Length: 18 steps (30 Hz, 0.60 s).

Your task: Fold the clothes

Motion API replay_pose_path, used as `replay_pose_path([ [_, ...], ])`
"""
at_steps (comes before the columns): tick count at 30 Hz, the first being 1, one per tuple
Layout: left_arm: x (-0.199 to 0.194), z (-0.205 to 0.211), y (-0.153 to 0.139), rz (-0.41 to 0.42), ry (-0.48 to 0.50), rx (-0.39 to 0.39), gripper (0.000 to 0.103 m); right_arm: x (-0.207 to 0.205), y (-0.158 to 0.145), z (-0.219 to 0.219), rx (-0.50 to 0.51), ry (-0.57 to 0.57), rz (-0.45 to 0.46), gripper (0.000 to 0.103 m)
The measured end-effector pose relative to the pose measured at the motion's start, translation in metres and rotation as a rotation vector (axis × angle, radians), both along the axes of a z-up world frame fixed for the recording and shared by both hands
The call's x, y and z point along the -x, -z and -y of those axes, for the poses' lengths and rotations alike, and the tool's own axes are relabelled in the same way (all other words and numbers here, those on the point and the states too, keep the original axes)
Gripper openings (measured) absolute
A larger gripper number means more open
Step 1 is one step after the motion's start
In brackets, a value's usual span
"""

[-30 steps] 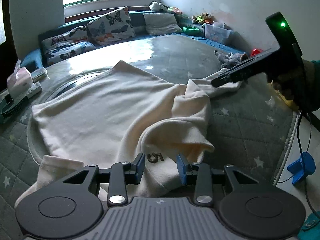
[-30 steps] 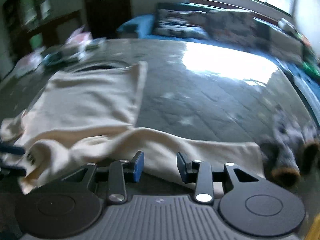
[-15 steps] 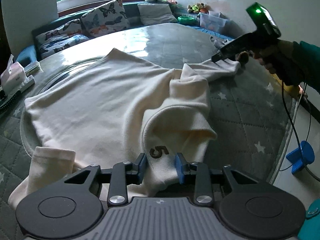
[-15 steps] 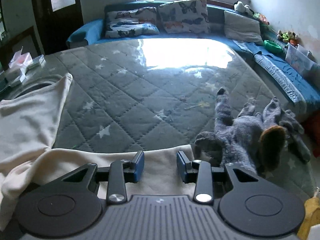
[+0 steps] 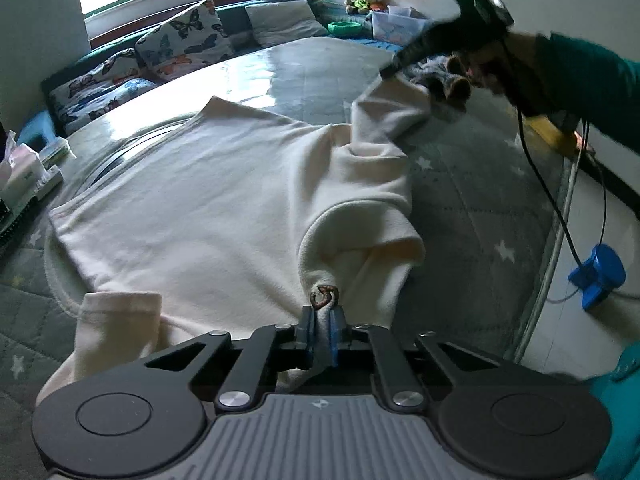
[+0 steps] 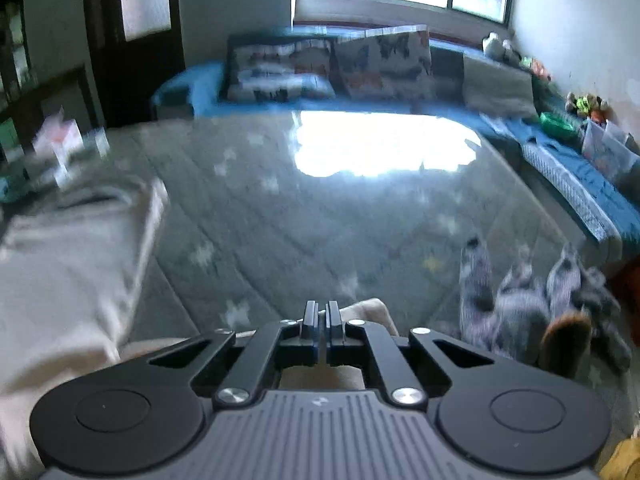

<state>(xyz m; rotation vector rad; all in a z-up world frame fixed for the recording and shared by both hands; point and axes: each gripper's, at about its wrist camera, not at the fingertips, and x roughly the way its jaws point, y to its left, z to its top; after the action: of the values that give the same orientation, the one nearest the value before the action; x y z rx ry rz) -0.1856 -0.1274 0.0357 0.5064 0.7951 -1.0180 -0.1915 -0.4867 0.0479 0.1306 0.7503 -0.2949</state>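
A cream sweatshirt lies spread on the grey star-quilted mattress. My left gripper is shut on its near edge by the dark printed number. In the left wrist view my right gripper holds the end of the sleeve lifted off the mattress at the far right. In the right wrist view the right gripper is shut with the cream sleeve cuff just under the fingers, and the sweatshirt body shows blurred at the left.
A grey plush toy lies on the mattress to the right of the sleeve end. Butterfly cushions line the far side. A tissue box stands at the left edge. A blue clamp and cable lie on the floor to the right.
Both grippers have closed from open: the left on the sweatshirt's near edge at the number, the right on the sleeve end. The right gripper has lifted the sleeve up.
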Motion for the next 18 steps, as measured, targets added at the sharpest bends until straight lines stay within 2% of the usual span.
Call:
replay_pose_path([
  [5,0.0,-0.009,-0.001,0.009,0.019,-0.015,0.008,0.014,-0.029,0.006,-0.016,0.016,0.148,0.002],
  [8,0.002,-0.01,0.0,0.02,0.037,-0.017,0.008,0.019,-0.028,0.01,0.026,0.034,0.085,0.002],
  [11,0.0,-0.013,-0.005,0.019,0.046,-0.011,0.012,0.025,-0.021,0.013,0.062,0.075,0.017,0.007],
  [16,-0.002,-0.012,-0.023,0.039,0.047,0.037,0.013,0.031,-0.014,0.019,-0.013,0.088,0.023,0.013],
  [18,-0.003,-0.007,-0.029,0.038,0.039,0.071,0.013,0.026,-0.006,0.017,-0.029,0.07,0.009,0.02],
])
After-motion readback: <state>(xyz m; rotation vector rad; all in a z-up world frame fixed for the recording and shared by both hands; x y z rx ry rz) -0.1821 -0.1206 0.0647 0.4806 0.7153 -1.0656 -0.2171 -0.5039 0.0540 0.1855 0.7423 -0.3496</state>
